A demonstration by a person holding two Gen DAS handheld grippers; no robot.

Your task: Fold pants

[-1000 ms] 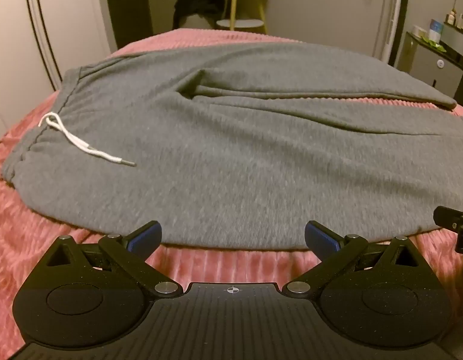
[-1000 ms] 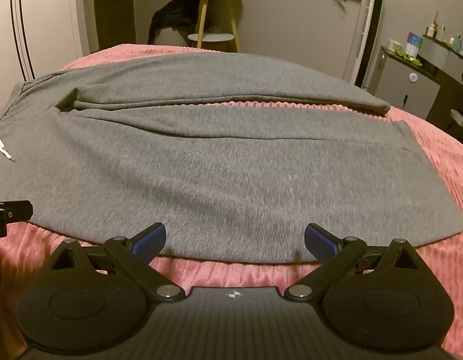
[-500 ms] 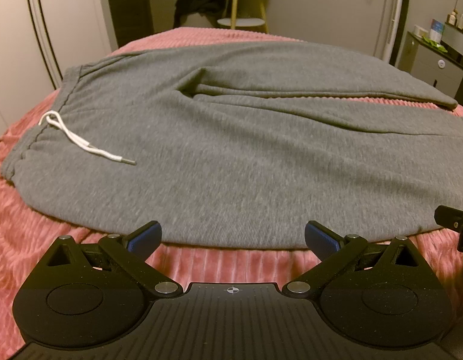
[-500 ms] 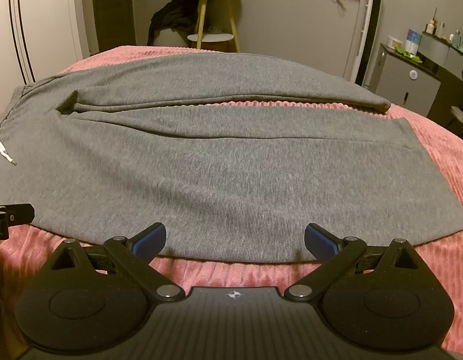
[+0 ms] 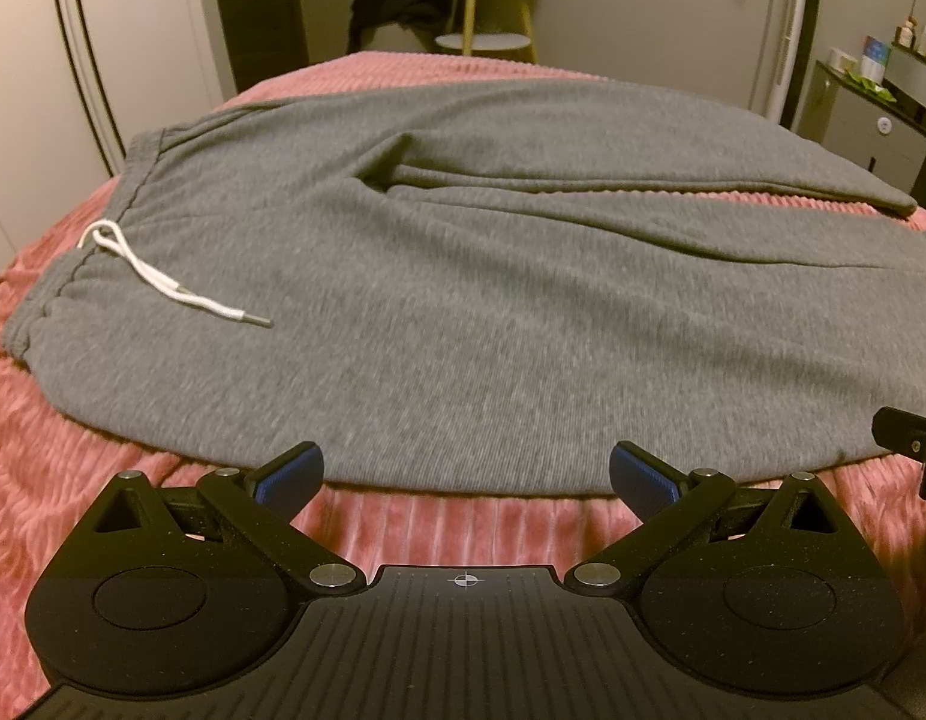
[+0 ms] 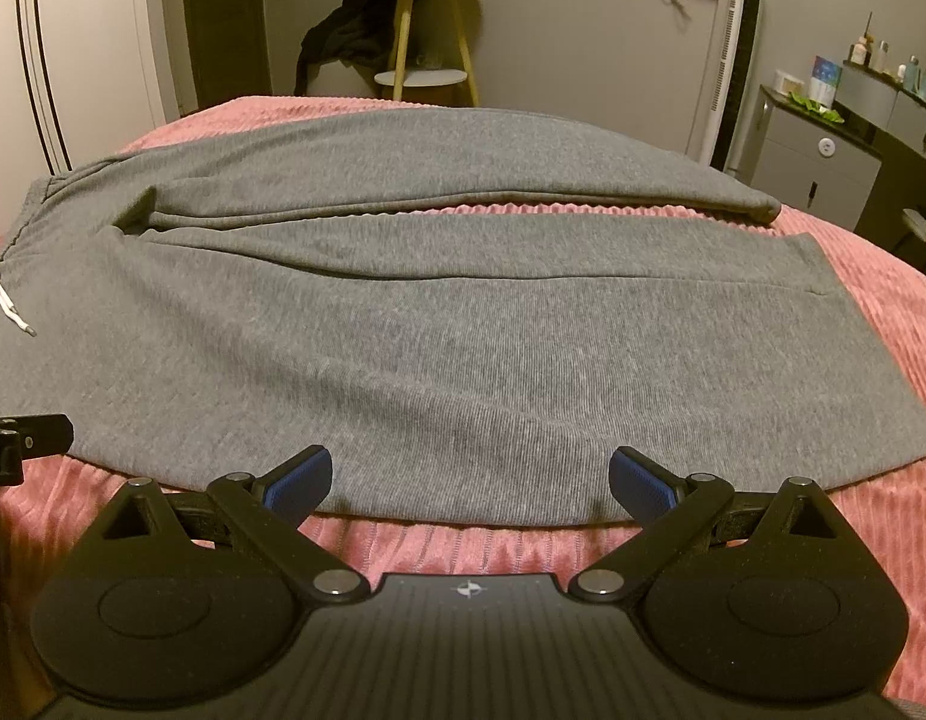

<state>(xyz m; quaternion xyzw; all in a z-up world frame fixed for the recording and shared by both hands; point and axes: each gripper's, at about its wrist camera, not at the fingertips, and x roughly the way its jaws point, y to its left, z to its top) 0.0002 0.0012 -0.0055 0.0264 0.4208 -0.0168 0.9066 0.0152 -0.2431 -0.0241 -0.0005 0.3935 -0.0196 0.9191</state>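
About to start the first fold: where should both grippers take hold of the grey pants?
Grip the near long edge of the pants, which lies flat along the pink bedspread. Slide a finger under it from the front. The left gripper and right gripper are open there already.

Left gripper [image 5: 466,480] and right gripper [image 6: 469,483], fingers wide apart.

Left wrist view – low, near front edge of bed [image 5: 73,480], faces across pants [image 5: 463,300] toward waistband end. Right wrist view – same height, same heading, set toward leg end. Both share pants' middle, drawstring [image 6: 7,306], far stool [image 6: 421,30].
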